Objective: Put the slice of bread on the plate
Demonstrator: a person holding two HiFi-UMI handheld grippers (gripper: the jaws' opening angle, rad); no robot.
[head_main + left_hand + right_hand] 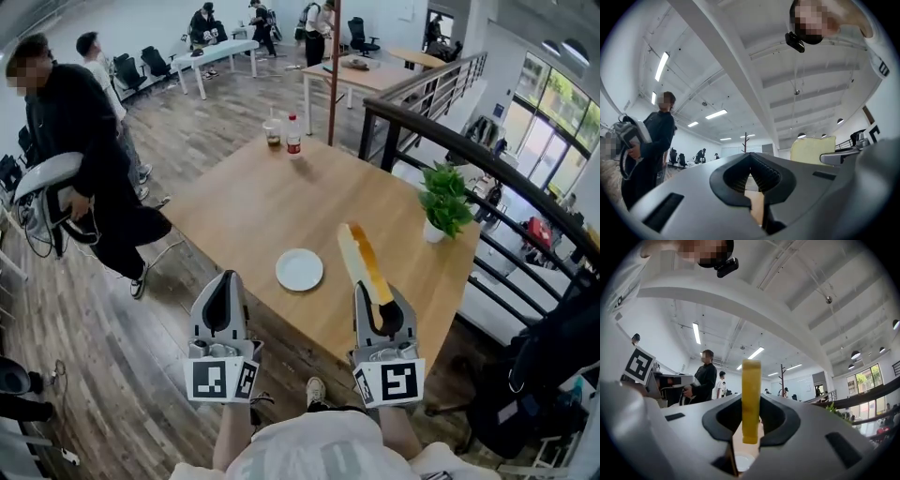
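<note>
A yellow-crusted slice of bread [364, 262] stands on edge in my right gripper [382, 302], which is shut on its lower end, above the near right part of the wooden table [244, 206]. The right gripper view shows the bread [751, 394] upright between the pads of the right gripper [751, 427], with the white plate [743, 460] low beneath it. The empty plate [299, 269] lies on the table just left of the bread. My left gripper [225, 281] hovers near the table's front edge, left of the plate, shut on nothing; the left gripper [750, 174] also sees the bread [812, 149] to its right.
A potted plant [445, 202] stands at the table's right edge. A red-capped bottle [293, 134] and a cup [273, 132] sit at the far corner. A person in black [80, 159] stands left of the table. A dark railing [450, 131] runs along the right.
</note>
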